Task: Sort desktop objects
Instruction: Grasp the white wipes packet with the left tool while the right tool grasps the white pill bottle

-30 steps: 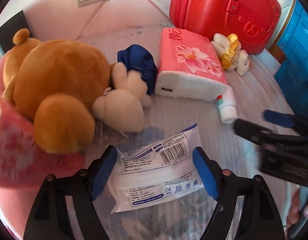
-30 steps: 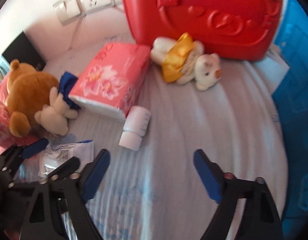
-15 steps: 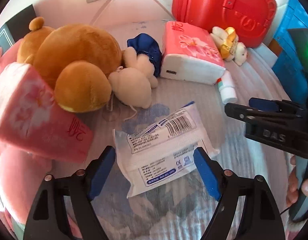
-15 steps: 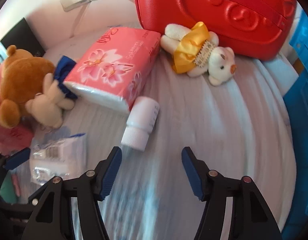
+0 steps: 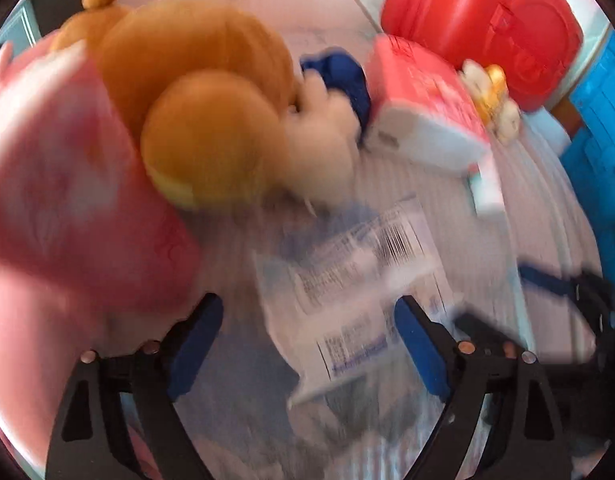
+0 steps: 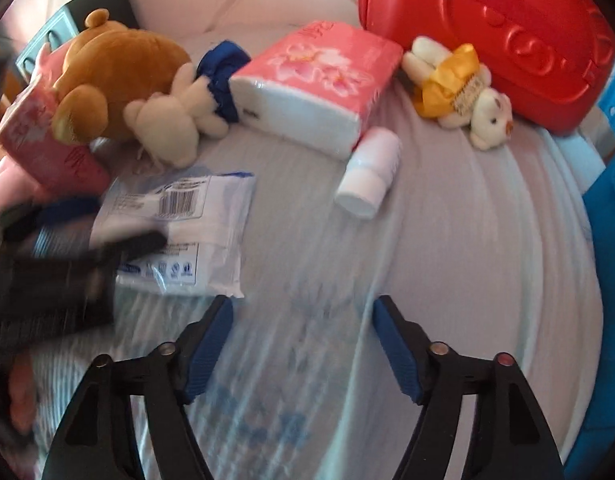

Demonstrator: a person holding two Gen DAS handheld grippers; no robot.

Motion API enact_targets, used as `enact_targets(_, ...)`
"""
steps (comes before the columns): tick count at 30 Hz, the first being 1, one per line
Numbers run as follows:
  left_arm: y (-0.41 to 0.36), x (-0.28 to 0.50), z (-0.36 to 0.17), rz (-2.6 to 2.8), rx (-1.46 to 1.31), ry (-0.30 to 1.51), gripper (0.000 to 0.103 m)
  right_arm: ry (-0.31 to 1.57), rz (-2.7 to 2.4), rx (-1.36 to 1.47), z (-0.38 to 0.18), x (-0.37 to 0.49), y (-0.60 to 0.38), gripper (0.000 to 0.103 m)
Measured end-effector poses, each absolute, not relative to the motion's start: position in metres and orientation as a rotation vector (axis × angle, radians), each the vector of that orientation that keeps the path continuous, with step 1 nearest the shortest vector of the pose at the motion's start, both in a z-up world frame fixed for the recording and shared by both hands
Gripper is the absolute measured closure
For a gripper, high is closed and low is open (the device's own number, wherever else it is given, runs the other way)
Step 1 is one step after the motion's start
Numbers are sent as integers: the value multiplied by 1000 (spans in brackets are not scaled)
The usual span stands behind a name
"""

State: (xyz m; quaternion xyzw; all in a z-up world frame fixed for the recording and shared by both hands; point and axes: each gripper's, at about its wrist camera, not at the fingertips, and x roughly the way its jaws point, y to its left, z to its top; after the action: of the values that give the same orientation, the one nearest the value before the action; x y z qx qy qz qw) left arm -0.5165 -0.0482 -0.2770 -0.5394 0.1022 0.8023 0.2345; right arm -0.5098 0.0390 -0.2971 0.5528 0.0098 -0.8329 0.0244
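A clear plastic pack with a barcode label [image 5: 355,280] [image 6: 183,232] lies flat on the striped cloth. My left gripper [image 5: 307,340] is open and empty, its blue pads just short of the pack's near edge; the left view is blurred. It shows at the left of the right wrist view [image 6: 87,232], over the pack. My right gripper [image 6: 303,344] is open and empty above bare cloth, to the right of the pack. A white bottle [image 6: 369,172] lies on its side ahead of it.
A brown plush bear [image 6: 119,72] lies at the left beside a pink tissue pack [image 6: 39,140]. A second pink tissue pack [image 6: 319,80], a small white bear in yellow [image 6: 459,88] and a red case [image 6: 487,28] stand behind. A blue crate [image 6: 611,184] is at the right.
My left gripper has moved fast to the left and forward, so the pack now sits right of its centre. My right gripper has closed a little and drawn back, showing more of the pack.
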Motion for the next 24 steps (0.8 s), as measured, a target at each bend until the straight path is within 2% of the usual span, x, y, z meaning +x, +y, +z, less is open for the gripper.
enact_targets(2, -58, -515, -276, 2175, -1513, 220, 15, 110, -2605, 1683, -299, -510, 34, 18)
enact_targets(4, -64, -512, -271, 2161, -1499, 204, 15, 58, -2617, 1674, -299, -510, 41, 17)
enact_targets(9, -43, -494, -277, 2161, -1411, 521, 13, -184, -2680, 1724, -293, -516, 86, 17)
enact_targets(11, -34, -494, -277, 2183, -1342, 574, 11, -269, -2658, 1726, -289, -514, 99, 17)
enact_targets(16, -2, -505, -275, 2193, -1274, 640, 11, -295, -2680, 1682, -277, -518, 105, 17)
enact_targets(18, 4, -509, -275, 2209, -1268, 603, 13, -308, -2690, 1662, -273, -527, 106, 25)
enact_targets(20, 6, -511, -275, 2232, -1273, 556, 18, -317, -2690, 1650, -272, -539, 104, 37)
enact_targets(24, 2, -512, -274, 2246, -1301, 459, 32, -329, -2659, 1645, -275, -559, 94, 44)
